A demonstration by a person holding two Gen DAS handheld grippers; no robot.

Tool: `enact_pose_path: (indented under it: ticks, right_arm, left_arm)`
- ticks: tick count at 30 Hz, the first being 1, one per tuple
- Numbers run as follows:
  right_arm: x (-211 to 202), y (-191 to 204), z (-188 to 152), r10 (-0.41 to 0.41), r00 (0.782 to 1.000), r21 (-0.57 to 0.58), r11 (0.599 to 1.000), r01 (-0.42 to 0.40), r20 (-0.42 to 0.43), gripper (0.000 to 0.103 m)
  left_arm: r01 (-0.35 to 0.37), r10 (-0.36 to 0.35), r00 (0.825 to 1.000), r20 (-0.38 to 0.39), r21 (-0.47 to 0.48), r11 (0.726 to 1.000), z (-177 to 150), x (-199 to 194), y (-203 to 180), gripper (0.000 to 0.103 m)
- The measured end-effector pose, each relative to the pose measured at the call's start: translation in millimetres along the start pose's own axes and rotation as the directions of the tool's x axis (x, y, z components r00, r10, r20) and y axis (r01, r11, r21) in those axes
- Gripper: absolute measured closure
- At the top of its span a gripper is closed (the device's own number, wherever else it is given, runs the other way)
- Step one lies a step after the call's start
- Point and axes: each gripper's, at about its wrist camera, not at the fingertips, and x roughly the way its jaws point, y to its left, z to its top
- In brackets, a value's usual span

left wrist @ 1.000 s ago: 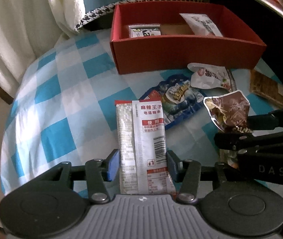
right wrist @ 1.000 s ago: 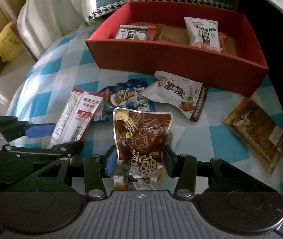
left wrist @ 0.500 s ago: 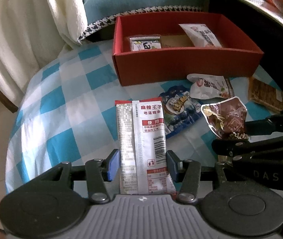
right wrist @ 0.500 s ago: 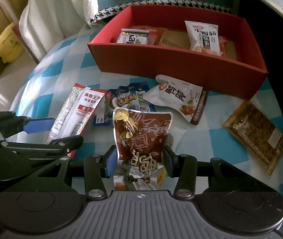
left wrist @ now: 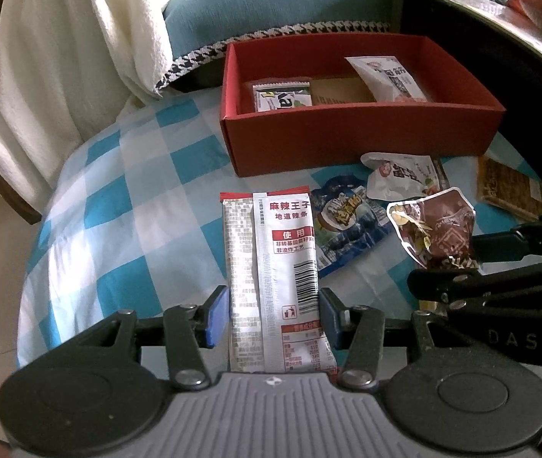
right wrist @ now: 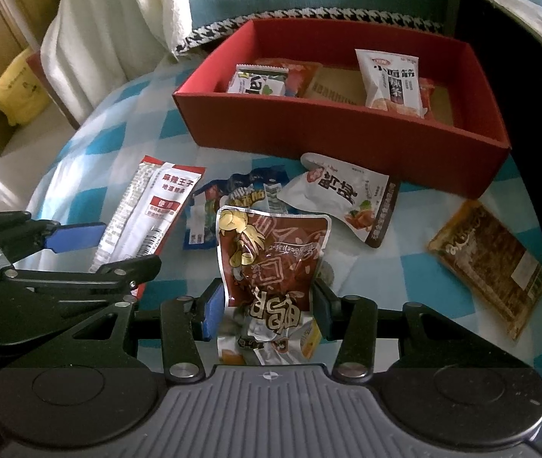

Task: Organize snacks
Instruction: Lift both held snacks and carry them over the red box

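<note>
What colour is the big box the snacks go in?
Red box, clearest in the right wrist view.

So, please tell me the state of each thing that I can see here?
left gripper: shut on long silver-and-white snack packet, lifted.
right gripper: shut on crinkled brown foil pouch.
open red cardboard box: partly filled, several packets inside.
blue foil packet: lying flat on checked cloth.
white pouch: lying flat.
brown flat packet: lying flat.

One red cardboard box (right wrist: 347, 129); two black two-finger grippers (left wrist: 274, 315) (right wrist: 263, 309); five snack packets outside the box, at least four inside.
</note>
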Motion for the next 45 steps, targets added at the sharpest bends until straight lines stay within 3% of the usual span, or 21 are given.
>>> enact_pose_path:
  ticks: [28,45]
  right_arm:
    - [-16.4,-12.2,26.6,-0.008,0.995,0.051,0.999,0.003,0.103,0.048]
    - [-22.5,-34.9,68.6,-0.045,0.980,0.088,0.996,0.029,0.192,0.048]
  left_arm:
    - [-0.050,0.047,0.993,0.112,0.020,0.999,36.4,-9.4,-5.9,0.059]
    - [-0.079,0.072,0.979,0.188,0.026,0.997,84.8,-1.9,-15.6,0.059]
